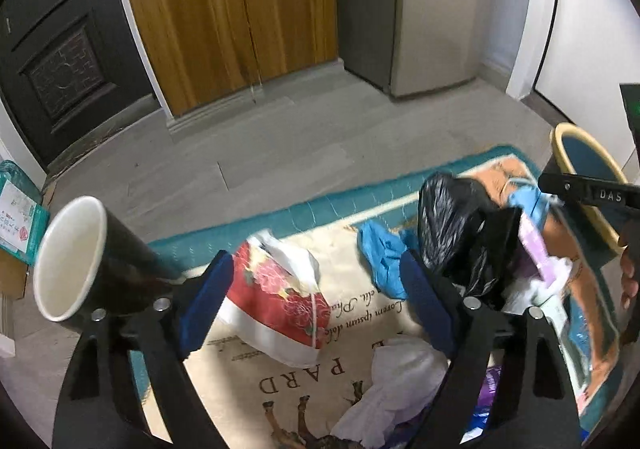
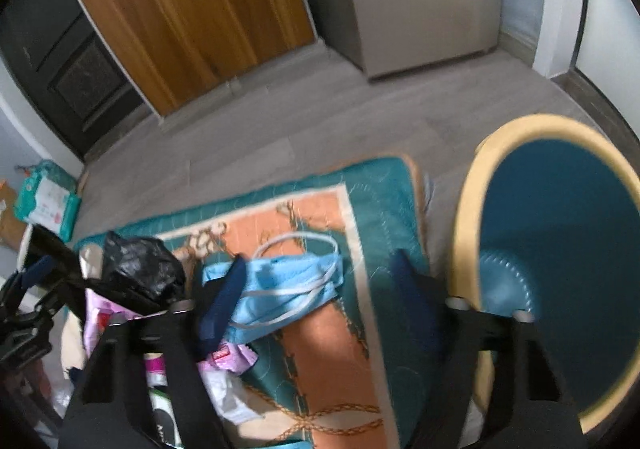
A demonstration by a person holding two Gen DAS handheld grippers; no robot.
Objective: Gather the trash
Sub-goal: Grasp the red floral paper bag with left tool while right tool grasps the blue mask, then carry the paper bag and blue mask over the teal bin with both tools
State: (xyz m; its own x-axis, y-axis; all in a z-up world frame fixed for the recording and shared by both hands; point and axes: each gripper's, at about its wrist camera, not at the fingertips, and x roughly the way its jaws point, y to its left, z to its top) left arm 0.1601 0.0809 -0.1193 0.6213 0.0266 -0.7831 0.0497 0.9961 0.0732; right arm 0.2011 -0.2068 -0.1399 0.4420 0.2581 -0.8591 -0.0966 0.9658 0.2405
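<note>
Litter is strewn over a patterned rug (image 1: pixel 304 365), all of it light and limp. Seen from the left wrist, a red-and-white floral bag (image 1: pixel 276 301) lies at centre, between the fingers of the left gripper (image 1: pixel 316 301). Its crumpled white top at about 12 o'clock looks like the best place to pinch, since the flat printed side would likely slide under the pads. A black plastic bag (image 1: pixel 456 225) sits at 2 o'clock, slick and crinkly. A black paper cup (image 1: pixel 76 241) lies on its side at 9 o'clock.

From the right wrist, a blue face mask (image 2: pixel 292 281) lies at centre between the fingers of the right gripper (image 2: pixel 320 301), soft and nearly weightless. A pinch across the pleated body should hold more surely than the thin ear loops. The blue bin (image 2: pixel 560 269) with a yellow rim stands at 3 o'clock, just beside the rug.

Both grippers tilt steeply down over the litter. Their jaws are spread and pinch nothing. This view is blurred, so whether the near pad brushes the mask is unclear.
</note>
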